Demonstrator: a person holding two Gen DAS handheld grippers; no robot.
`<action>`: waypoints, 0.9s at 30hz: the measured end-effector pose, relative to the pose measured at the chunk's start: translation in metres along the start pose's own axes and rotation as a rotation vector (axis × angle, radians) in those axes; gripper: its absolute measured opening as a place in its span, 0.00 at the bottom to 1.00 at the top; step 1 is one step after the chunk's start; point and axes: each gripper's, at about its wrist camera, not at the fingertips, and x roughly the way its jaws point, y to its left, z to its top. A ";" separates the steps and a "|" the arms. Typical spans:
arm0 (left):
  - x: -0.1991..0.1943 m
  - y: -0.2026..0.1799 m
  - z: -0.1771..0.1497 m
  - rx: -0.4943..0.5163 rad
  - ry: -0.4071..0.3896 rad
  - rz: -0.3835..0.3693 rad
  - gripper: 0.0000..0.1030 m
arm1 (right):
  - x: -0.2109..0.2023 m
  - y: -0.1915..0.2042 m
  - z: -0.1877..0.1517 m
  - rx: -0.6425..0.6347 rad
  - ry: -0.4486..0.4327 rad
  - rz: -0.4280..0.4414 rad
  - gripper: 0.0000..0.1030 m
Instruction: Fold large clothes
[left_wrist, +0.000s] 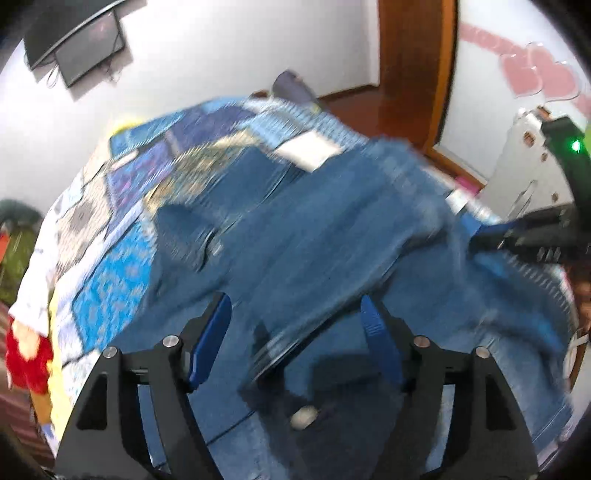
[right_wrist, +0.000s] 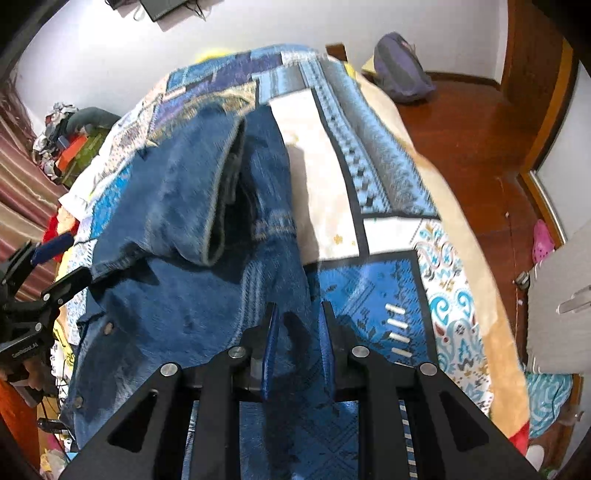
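a blue denim garment (right_wrist: 192, 229) lies partly folded on a patchwork bedspread (right_wrist: 388, 177). the left gripper (left_wrist: 295, 321) hovers over it with jaws spread, holding nothing. the right gripper (right_wrist: 297, 314) pinches a fold of the denim at its edge (jaws nearly together). if the right pulls unevenly, the loose folded sleeve could likely slide open.

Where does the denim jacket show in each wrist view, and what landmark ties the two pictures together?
Left wrist view: the denim jacket fills the centre and lower frame, blurred, under the open left gripper.
Right wrist view: the denim jacket lies left of centre, its edge pinched in the shut right gripper.
Shared landmark: the blue patchwork bedspread beneath it.
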 end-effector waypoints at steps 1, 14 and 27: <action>0.000 -0.007 0.005 0.005 -0.001 -0.024 0.71 | -0.004 0.001 0.001 -0.002 -0.013 0.001 0.17; 0.064 -0.086 0.039 0.185 0.028 0.011 0.47 | -0.028 -0.010 -0.004 -0.003 -0.052 -0.034 0.17; -0.034 0.010 0.048 -0.056 -0.233 0.029 0.22 | -0.018 0.006 0.007 -0.020 -0.055 -0.014 0.17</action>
